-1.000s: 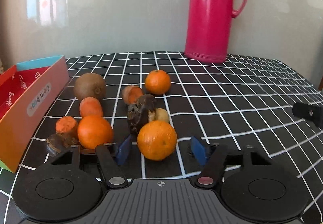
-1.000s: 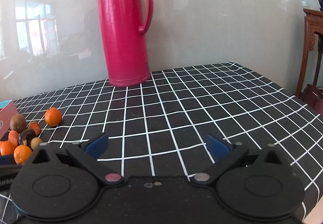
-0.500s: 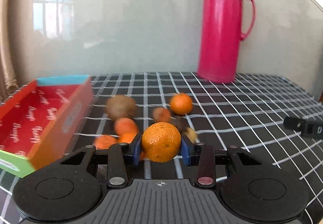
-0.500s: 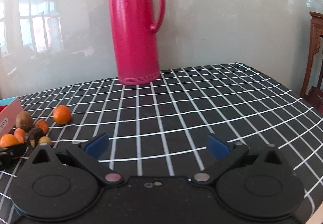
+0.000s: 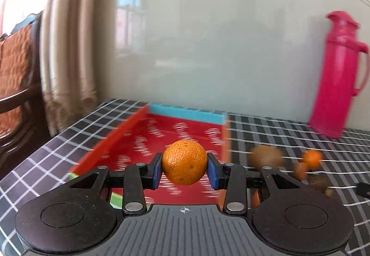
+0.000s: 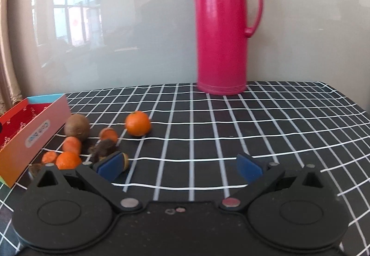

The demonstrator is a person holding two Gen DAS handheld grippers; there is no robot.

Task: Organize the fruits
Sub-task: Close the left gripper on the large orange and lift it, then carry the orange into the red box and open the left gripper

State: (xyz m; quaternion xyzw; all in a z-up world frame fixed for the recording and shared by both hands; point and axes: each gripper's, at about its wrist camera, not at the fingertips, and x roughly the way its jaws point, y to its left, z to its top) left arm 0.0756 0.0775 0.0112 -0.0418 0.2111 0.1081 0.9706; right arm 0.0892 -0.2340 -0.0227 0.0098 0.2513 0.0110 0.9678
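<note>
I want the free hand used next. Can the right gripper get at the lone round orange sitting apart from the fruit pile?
Probably yes: the right gripper is open and empty, and only bare checked tablecloth lies before the lone round orange.

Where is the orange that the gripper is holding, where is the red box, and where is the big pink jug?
orange (image 5: 184,164): left wrist view, middle of its peel.
red box (image 5: 175,131): left wrist view, bare inside floor.
pink jug (image 6: 220,34): right wrist view, middle of its body.
</note>
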